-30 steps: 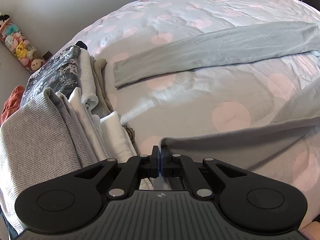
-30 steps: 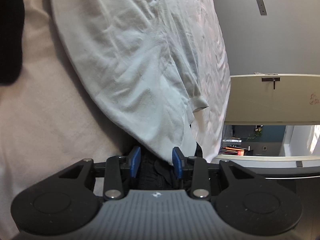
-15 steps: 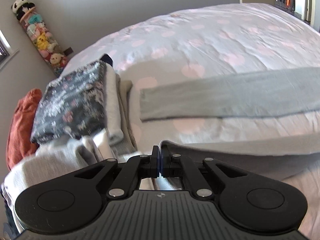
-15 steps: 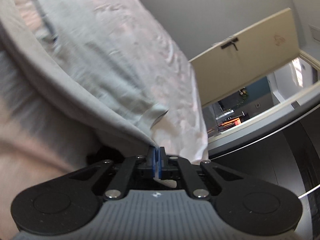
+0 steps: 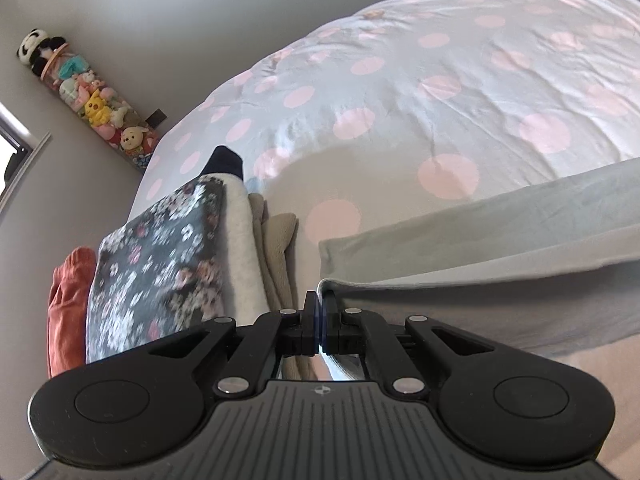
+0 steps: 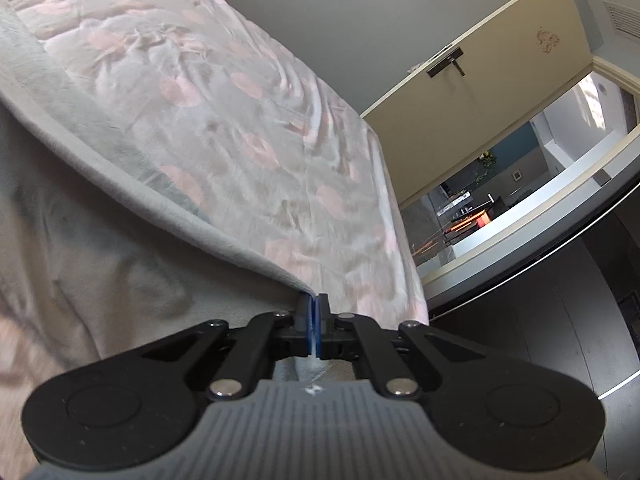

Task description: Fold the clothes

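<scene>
Grippers both pressed together on cloth. Left gripper (image 5: 320,322) pinches one corner of the grey garment (image 5: 500,276), right gripper (image 6: 313,322) pinches another edge point of the same garment (image 6: 132,168), as far as the two views let me match them. Garment hangs lifted off the bed (image 5: 440,80), its hem taut between the two pinches; likely held so to carry one edge over for a fold, though which fold I cannot tell. Part of it, a long flat strip, lies on the bed just beyond the left gripper. Left of the garment: stack of folded clothes (image 5: 168,256), floral piece on top, white and beige beneath, an orange item (image 5: 66,300) past it. No containers near the bed. Far from it, by the wall, a clear tube (image 5: 84,92) filled with plush toys. Open doorway (image 6: 500,200) beyond the bed on the right view.
</scene>
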A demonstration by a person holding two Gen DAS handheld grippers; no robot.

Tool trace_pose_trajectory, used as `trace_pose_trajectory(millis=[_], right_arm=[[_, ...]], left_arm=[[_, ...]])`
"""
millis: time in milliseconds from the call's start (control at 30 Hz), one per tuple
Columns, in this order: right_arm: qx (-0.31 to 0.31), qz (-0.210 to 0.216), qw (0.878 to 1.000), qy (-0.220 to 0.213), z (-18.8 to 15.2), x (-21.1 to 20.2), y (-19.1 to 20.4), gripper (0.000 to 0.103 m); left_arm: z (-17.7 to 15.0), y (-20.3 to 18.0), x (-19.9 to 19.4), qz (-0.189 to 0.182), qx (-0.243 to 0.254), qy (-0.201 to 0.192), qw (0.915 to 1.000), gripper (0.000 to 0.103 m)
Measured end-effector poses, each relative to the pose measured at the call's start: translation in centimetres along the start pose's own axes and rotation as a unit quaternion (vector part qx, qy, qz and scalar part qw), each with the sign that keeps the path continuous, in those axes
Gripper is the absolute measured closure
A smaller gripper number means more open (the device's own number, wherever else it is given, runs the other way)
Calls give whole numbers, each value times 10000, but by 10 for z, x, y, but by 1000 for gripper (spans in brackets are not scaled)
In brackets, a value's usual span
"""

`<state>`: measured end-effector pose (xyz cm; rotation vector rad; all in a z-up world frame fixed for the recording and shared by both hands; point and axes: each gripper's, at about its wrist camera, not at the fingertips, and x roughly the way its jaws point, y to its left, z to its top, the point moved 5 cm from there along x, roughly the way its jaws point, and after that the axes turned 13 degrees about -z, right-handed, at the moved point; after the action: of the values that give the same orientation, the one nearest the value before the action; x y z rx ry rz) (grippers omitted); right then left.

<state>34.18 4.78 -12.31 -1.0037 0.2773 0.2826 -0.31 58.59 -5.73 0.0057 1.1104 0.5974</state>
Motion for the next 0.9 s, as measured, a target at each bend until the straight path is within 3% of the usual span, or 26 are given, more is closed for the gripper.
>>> trace_pose_trajectory(millis=[300,533,733,833,900], right_arm=[[69,416,9975,568,4,73,37,102],[251,532,9960,679,10,100,52,102],[347,562,9942,850,8,105,60,99],[577,512,9937,808,9,90,51,87],[783,488,9928,766,10,76,46,73]], left_arm=[[28,-19,81,232,509,439,9975,103],[27,-31,121,360,674,685,9947,103],[25,-33,130,282,501,468,9972,102],[26,-30,123,148,399,277,9987,97],[26,-25,115,15,342,174,9993,93]])
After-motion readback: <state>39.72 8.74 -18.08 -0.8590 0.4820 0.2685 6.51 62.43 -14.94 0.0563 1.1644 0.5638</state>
